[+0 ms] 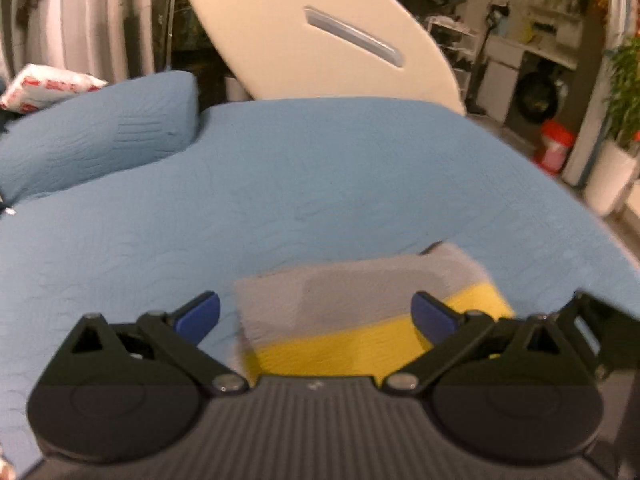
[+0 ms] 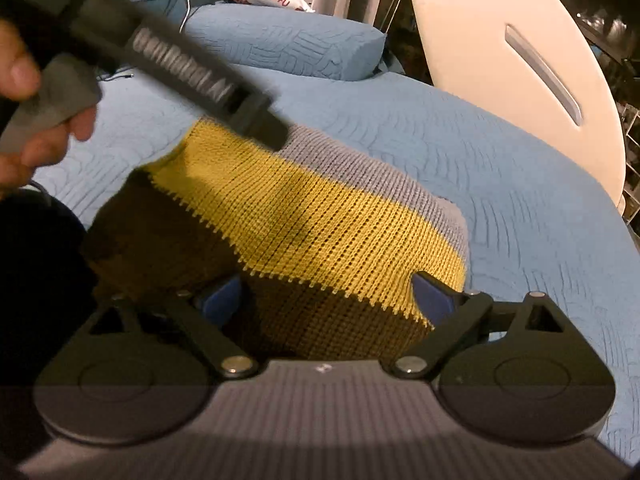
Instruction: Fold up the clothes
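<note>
A folded knit sweater with grey, yellow and brown bands lies on the blue quilted bed cover. My right gripper hangs just over its near brown edge. Its jaws stand wide, the fabric lies between the blue pads, and neither pad presses on it. In the left wrist view the sweater shows blurred, grey above yellow. My left gripper is open over it, pads apart at either side. A person's hand holds the left tool's black body above the sweater's far left corner.
A blue pillow lies at the back left, with a white bag with red lettering behind it. A cream board stands past the bed's far edge. Right of the bed are a red-lidded container and a potted plant.
</note>
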`<move>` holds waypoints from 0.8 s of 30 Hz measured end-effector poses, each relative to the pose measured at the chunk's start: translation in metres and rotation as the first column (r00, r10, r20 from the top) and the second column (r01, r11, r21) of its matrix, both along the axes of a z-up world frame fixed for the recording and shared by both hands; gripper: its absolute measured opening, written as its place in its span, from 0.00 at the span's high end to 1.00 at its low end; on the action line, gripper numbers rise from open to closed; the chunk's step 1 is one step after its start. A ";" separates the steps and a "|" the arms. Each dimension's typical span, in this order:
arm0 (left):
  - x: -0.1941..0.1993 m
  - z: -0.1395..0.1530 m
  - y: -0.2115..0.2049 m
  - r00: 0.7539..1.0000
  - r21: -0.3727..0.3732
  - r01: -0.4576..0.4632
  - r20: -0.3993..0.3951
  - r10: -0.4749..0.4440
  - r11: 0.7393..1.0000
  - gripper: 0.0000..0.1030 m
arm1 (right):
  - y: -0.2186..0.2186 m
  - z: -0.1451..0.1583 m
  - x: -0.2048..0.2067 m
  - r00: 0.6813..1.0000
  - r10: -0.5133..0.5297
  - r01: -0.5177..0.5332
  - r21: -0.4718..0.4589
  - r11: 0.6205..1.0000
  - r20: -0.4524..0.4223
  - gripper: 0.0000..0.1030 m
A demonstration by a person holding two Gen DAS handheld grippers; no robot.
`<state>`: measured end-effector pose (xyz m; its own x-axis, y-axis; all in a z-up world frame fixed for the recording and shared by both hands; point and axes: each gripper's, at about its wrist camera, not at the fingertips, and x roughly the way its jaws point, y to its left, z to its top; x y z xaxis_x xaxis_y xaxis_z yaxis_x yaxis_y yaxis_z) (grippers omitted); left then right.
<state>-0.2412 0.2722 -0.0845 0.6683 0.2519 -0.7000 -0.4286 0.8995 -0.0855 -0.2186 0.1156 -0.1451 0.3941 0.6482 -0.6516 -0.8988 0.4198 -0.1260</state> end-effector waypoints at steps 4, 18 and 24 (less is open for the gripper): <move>0.003 -0.033 0.014 0.996 -0.116 -0.025 -0.086 0.015 0.993 0.00 | -0.010 -0.001 -0.010 0.998 0.064 -0.064 0.024 0.998 0.012 0.08; -0.027 -0.047 0.043 0.995 -0.297 -0.090 -0.060 0.075 0.951 0.00 | -0.059 -0.004 0.124 0.780 -0.327 0.434 0.085 0.897 -0.534 0.09; -0.029 -0.045 0.043 0.994 -0.343 -0.104 -0.066 0.087 0.933 0.00 | -0.050 -0.010 0.114 0.778 -0.318 0.399 0.035 0.916 -0.541 0.09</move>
<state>-0.2700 0.3149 -0.1299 0.6159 0.0494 -0.7862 -0.5223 0.7728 -0.3606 -0.1045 0.0653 -0.1554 0.2493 0.6269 -0.7381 -0.5935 0.7012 0.3951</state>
